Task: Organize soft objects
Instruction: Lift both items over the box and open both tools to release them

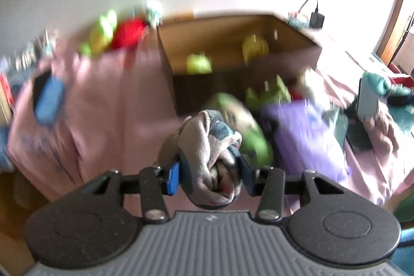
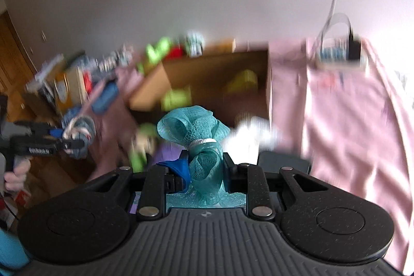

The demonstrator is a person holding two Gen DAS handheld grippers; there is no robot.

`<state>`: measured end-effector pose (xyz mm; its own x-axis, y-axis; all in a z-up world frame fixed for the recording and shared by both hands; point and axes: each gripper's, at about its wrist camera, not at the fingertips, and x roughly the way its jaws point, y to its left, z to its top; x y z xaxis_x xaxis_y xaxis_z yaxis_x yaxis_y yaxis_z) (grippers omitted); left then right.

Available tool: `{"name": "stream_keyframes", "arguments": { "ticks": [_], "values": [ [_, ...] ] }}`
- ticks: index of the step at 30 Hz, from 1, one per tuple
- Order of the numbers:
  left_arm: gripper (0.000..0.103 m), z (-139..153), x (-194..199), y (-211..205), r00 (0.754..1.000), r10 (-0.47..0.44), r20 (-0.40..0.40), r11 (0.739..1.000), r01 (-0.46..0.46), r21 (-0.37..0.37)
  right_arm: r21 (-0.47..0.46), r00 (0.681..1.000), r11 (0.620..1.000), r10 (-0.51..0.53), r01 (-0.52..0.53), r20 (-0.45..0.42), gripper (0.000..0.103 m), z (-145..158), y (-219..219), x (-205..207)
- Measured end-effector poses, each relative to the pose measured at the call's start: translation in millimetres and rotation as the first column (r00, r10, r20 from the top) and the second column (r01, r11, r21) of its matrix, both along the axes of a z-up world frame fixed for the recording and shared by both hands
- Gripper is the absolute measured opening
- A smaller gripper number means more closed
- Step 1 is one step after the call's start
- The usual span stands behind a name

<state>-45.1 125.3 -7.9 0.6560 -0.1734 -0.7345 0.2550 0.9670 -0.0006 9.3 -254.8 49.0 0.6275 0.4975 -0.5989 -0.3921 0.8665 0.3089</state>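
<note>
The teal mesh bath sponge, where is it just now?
In the right wrist view the teal mesh sponge sits centre frame, pinched in the right gripper, in front of the open cardboard box.

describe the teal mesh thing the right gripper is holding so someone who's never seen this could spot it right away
Find the open cardboard box on the pink bedspread; in front of it the right gripper is shut on a bath pouf. It is a bunched ball of teal netting cinched by a white cord, unlike the green plush toys in the box or the grey rolled cloth in the left gripper.
</note>
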Motion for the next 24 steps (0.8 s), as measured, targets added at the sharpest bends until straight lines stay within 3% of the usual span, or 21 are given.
{"name": "stream_keyframes", "arguments": {
  "ticks": [3, 10, 14, 19, 24],
  "values": [
    [0.049, 39.6, 17.8, 3.5, 0.995, -0.019, 0.096, 1.0, 0.017, 0.019, 0.032, 0.996, 0.999, -0.009, 0.007, 0.09, 0.006, 46.4, -3.1, 22.0],
    [0.049, 129.2, 71.9, -3.8, 0.96, -0.072, 0.271, 0.996, 0.084, -0.035, 0.143, 0.966, 0.99, -0.044, 0.007, 0.257, 0.006, 149.3, 7.6, 77.3],
    [0.049, 162.5, 110.2, -17.2, 0.939, -0.082, 0.334, 0.995, 0.098, -0.031, 0.163, 0.958, 0.987, -0.053, 0.006, 0.283, 0.006, 175.5, 28.3, 109.3],
    [0.05, 160.1, 159.3, -34.2, 0.941, -0.046, 0.336, 0.998, 0.058, -0.027, 0.167, 0.981, 0.986, -0.047, 0.015, 0.188, 0.007, 151.3, 52.8, 150.6],
    [0.05, 103.0, 211.2, -42.7, 0.971, 0.007, 0.24, 1.0, -0.002, -0.022, 0.114, 0.999, 0.993, -0.028, 0.025, 0.025, 0.007, 64.9, 80.7, 192.5]
  ]
}}
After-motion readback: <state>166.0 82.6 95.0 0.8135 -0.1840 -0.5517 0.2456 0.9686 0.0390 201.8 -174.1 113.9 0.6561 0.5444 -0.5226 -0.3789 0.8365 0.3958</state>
